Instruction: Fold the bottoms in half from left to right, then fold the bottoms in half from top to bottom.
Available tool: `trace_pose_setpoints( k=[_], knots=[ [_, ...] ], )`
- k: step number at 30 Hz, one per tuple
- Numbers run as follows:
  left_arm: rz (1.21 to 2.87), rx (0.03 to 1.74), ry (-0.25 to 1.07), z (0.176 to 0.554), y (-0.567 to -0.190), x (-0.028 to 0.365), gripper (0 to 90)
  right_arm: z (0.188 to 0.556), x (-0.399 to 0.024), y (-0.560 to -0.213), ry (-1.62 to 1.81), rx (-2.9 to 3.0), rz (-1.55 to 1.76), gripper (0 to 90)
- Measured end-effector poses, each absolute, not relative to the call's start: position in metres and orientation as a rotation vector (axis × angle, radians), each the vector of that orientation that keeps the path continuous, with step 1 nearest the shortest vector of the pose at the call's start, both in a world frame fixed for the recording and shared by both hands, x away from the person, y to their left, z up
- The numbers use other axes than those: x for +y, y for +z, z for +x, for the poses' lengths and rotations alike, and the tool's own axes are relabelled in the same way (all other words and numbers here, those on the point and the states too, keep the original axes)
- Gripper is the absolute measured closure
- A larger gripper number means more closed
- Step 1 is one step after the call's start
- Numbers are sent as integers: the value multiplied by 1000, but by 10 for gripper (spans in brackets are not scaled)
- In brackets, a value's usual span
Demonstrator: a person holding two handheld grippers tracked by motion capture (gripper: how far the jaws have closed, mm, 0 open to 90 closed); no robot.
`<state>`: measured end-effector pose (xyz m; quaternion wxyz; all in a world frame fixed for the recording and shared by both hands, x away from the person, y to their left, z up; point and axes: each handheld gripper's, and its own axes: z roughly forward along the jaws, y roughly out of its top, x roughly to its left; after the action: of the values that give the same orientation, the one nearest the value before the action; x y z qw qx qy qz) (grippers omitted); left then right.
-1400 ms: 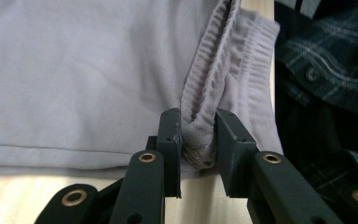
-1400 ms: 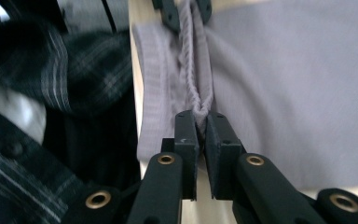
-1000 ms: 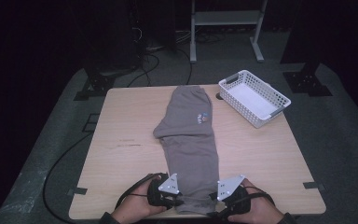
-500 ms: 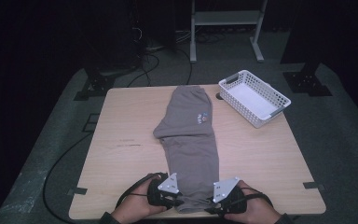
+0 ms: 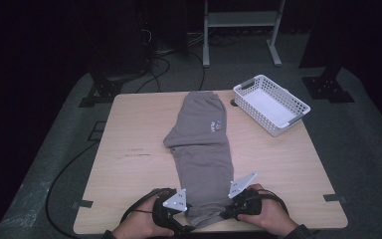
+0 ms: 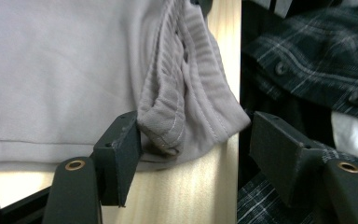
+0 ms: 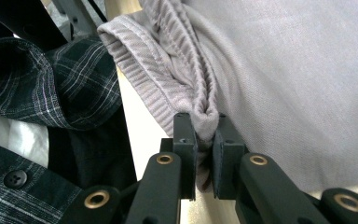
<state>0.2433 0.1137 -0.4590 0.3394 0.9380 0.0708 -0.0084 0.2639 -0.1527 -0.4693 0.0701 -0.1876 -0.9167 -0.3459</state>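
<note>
Grey trousers (image 5: pixel 199 144) laid lengthwise on desk (image 5: pixel 129 149), cuffs nearest. Right gripper (image 7: pixel 204 140) just clamped onto cuff hem. Left gripper (image 6: pixel 191 140) just opened, jaws loosely straddling the other cuff corner.

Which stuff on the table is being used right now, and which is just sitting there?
In use:
- grey trousers, folded lengthwise
- right gripper, pinching the ribbed cuff; its jaws have just been closing
- left gripper, jaws apart around the other cuff; they have just been opening

Just sitting there:
- white basket
- table
</note>
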Motion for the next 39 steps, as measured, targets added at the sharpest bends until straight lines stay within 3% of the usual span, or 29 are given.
trace_pose_setpoints(
  k=[4, 10, 13, 21, 31, 39],
  knots=[
    [2445, 214, -18, 245, -461, 110, 394, 264, -152, -469, -1037, -2757, -571, 816],
    [2423, 316, -70, 250, -461, 111, 681, 264, -153, -469, -1039, -2746, -579, 815],
    [2414, 367, -108, 254, -462, 112, 747, 263, -152, -469, -1038, -2763, -567, 814],
    [2424, 367, -178, 251, -459, 113, 774, 256, -149, -467, -1016, -2784, -539, 815],
    [2357, 330, -116, 251, -436, 120, 772, 255, -155, -444, -1153, -2808, -486, 813],
    [2295, 346, 14, 268, -418, 124, 768, 267, -156, -425, -1264, -2903, -471, 812]
  ],
)
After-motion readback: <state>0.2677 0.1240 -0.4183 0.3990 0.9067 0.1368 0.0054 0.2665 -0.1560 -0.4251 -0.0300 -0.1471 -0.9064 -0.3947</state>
